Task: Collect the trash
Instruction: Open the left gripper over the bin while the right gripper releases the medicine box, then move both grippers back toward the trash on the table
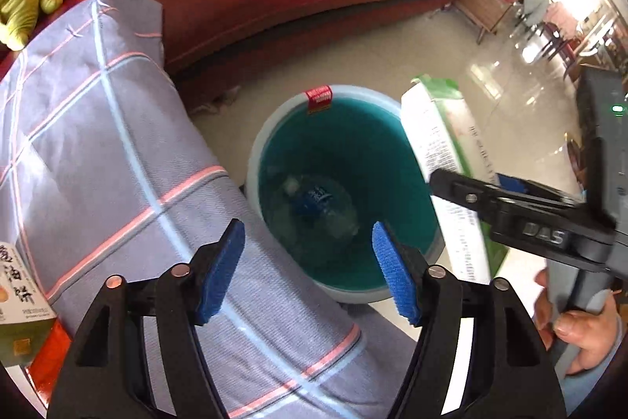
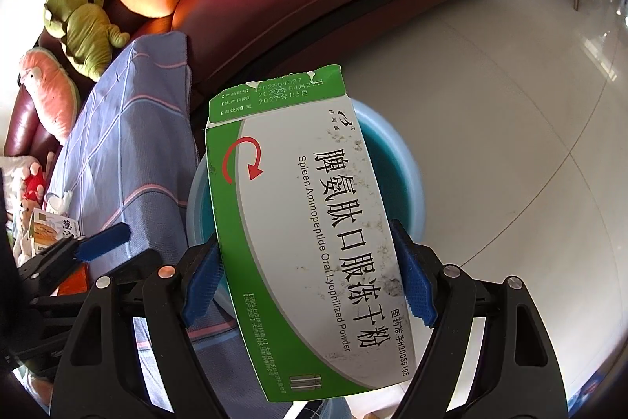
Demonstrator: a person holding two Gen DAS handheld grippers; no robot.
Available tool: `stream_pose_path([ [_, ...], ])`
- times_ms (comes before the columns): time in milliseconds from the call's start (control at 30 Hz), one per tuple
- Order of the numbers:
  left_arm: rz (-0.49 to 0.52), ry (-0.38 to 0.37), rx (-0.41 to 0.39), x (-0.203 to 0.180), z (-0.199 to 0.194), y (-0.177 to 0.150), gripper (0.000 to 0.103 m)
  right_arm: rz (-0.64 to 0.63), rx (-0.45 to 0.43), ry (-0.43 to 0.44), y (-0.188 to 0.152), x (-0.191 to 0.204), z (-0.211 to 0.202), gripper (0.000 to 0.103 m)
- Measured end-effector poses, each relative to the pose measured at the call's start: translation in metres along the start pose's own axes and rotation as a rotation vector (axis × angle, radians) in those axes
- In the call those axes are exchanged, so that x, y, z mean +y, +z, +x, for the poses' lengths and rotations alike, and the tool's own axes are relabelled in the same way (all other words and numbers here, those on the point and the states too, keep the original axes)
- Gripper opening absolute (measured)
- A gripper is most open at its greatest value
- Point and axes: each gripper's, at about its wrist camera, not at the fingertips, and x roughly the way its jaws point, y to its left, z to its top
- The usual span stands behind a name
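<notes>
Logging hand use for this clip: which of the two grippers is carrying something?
The right gripper: its pads clamp the green-and-white medicine box above the bin. The left gripper stands open with nothing between its pads.

- The green-and-white medicine box (image 2: 310, 242) bore large black Chinese characters, 脾氨肽口服冻干粉, along its white face.
- Beside them ran the English line "Spleen Aminopeptide Oral Lyophilized Powder".
- Near one long edge it carried 国药准字H2005105.
- Its green end flap showed dates, partly torn: 04月22日 and 2027年03月 could be read.
- A red curved arrow sign stood on the white face near that flap.
- The right gripper (image 1: 545, 234) body carried raised letters reading "DAS", seen upside down.
- The red label (image 1: 318, 98) on the bin's rim had print too small to read.
- A small carton (image 2: 51, 228) on the sofa showed Chinese characters, not legible.
</notes>
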Motion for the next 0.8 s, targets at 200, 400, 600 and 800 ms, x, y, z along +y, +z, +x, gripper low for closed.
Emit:
stream_pose_path([
  [200, -0.029, 0.013, -0.053, 0.013, -0.026, -0.005, 0.087, -0.016, 0.014, 0.011, 0.005, 0.017, 0.004, 0.076],
  [400, -0.047, 0.007, -0.077, 0.021, -0.041, -0.01, 0.089, -0.038, 0.004, -0.017, 0.001, 0.026, -0.008, 0.08],
  [600, -0.05, 0.002, -0.099, 0.025, -0.056, -0.018, 0.089, -0.02, -0.005, -0.052, -0.003, 0.024, -0.021, 0.081],
  [800, -0.065, 0.007, -0.126, 0.034, -0.074, -0.032, 0.092, -0.039, -0.01, -0.079, -0.014, 0.031, -0.038, 0.085],
])
